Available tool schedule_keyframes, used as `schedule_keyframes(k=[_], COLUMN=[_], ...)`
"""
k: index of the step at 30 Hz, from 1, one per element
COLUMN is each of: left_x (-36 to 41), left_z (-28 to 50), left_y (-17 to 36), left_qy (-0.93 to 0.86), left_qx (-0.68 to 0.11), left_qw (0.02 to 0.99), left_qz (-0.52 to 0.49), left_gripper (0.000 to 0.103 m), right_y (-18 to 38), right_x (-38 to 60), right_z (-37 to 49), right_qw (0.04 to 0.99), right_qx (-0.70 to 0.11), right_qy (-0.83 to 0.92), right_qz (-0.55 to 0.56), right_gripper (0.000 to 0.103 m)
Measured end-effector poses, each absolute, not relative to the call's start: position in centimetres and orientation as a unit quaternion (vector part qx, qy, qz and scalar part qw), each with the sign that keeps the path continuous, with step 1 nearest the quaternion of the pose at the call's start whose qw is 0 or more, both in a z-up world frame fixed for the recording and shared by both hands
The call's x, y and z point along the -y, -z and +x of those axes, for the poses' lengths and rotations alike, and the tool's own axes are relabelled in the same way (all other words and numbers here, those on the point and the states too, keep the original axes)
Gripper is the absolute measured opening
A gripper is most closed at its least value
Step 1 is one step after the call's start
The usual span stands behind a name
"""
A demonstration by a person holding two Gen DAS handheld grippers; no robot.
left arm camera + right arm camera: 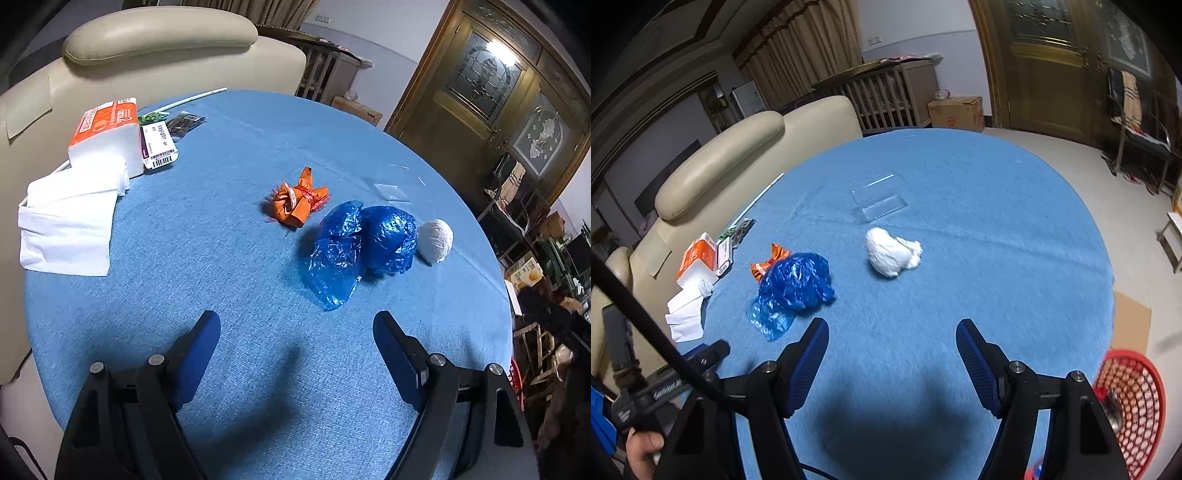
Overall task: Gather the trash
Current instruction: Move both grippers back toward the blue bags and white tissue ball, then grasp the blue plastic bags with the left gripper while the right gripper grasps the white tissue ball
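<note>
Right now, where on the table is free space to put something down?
Bare cloth right of the white wad, and between both grippers and the blue bags. Crowded: the left edge by the tissue pack, and the middle.

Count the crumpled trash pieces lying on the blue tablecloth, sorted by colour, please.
Orange: 1, the orange wrapper
Blue: 2, one blue plastic piece and a second blue plastic piece
White: 1, the white paper ball
Total: 4

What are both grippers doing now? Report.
Left gripper: open, holding nothing.
Right gripper: open, holding nothing.
</note>
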State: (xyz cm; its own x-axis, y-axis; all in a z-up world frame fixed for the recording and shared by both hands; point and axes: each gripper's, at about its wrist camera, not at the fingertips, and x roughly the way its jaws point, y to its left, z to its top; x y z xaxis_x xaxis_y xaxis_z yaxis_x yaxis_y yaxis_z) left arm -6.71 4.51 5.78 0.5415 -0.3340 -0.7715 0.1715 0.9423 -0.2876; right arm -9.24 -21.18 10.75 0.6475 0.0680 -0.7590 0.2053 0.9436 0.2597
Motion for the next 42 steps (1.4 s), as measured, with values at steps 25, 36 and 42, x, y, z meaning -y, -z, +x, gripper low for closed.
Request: schedule_keyframes(k=[25, 36, 42], left_x=[-3.3, 3.8, 7.9], left_z=[-5.0, -0.8, 2.0], left_y=[-7.7, -8.6, -6.8], left_qy=[0.142, 0.183, 0.176], left_qx=[-0.454, -0.448, -0.469], left_qw=[0.878, 0.875, 0.865], left_qz=[-0.064, -0.022, 0.017], left_gripper=[0.085, 0.085, 0.085], right_y=[-4.3, -5.3, -6.6], right_x=[21.1, 22.8, 24.0], right_z=[4.9, -0.1, -5.2], right_qw=[0.866, 0.878, 0.880], right_qx=[-0.482, -0.457, -0.440], right_qy=[0.037, 0.021, 0.024], right_qz=[0.127, 0.144, 0.177], right_gripper=[0.066, 0.042, 0.042])
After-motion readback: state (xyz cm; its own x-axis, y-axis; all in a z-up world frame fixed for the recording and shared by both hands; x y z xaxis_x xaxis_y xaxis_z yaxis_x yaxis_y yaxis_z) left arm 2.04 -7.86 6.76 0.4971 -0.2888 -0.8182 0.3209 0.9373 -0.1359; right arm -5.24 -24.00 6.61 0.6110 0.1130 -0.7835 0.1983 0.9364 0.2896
